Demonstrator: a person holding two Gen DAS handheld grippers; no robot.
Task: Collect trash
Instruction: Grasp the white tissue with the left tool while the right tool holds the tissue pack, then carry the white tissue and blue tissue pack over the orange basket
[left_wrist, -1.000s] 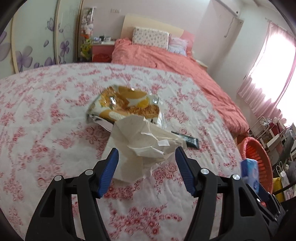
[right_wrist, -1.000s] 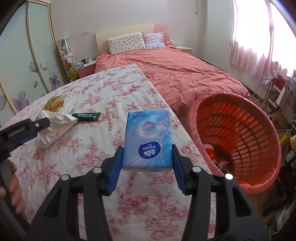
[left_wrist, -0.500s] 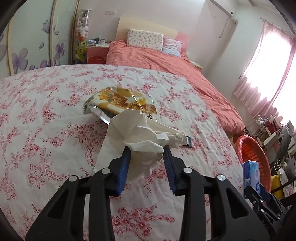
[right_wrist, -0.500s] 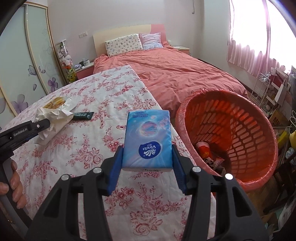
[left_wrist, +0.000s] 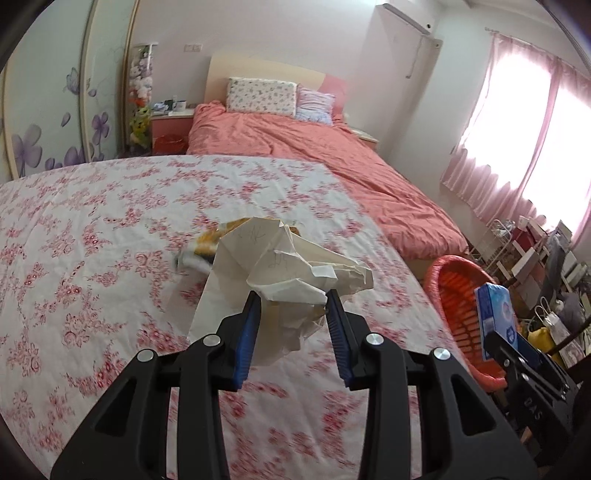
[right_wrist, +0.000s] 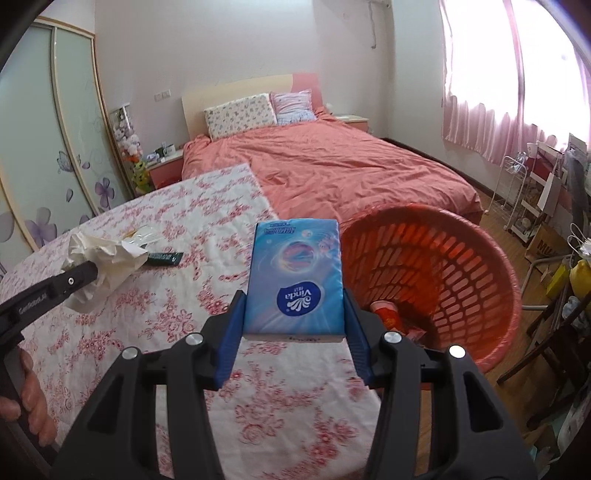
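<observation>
Blue-padded jaws of your left gripper (left_wrist: 291, 295) are clamped narrow on a crumpled cream paper wad (left_wrist: 284, 269), which hangs clear above the pink-and-white floral tablecloth (left_wrist: 92, 258). Your right gripper (right_wrist: 293, 295) pinches a blue plastic tissue pack (right_wrist: 295, 284) by its long sides, the pack lying flat between the pads and pointing away from you, held above the cloth's right edge. At the lower left of the right wrist view your hand (right_wrist: 31, 402) wraps the left gripper's handle.

Just past the paper, on the cloth, lies a yellow-and-white snack wrapper (left_wrist: 207, 251), blurred and half hidden behind the wad. Beside it, toward the right edge, a dark green flat tube (right_wrist: 164, 257) rests on the cloth.

Off the right edge of the cloth stands a round orange slotted plastic basket (right_wrist: 443, 266), with red packaging (right_wrist: 384, 314) lying in its bottom. The tissue pack is near the basket's rim, not over the opening.

Farther back a bed with a salmon-pink quilt (right_wrist: 332, 166) reaches to two pillows (right_wrist: 258, 112) at a cream headboard. Pink curtains (right_wrist: 491, 110) cover the bright window on the right, and sliding wardrobe doors with purple flowers (left_wrist: 40, 110) stand on the left.
</observation>
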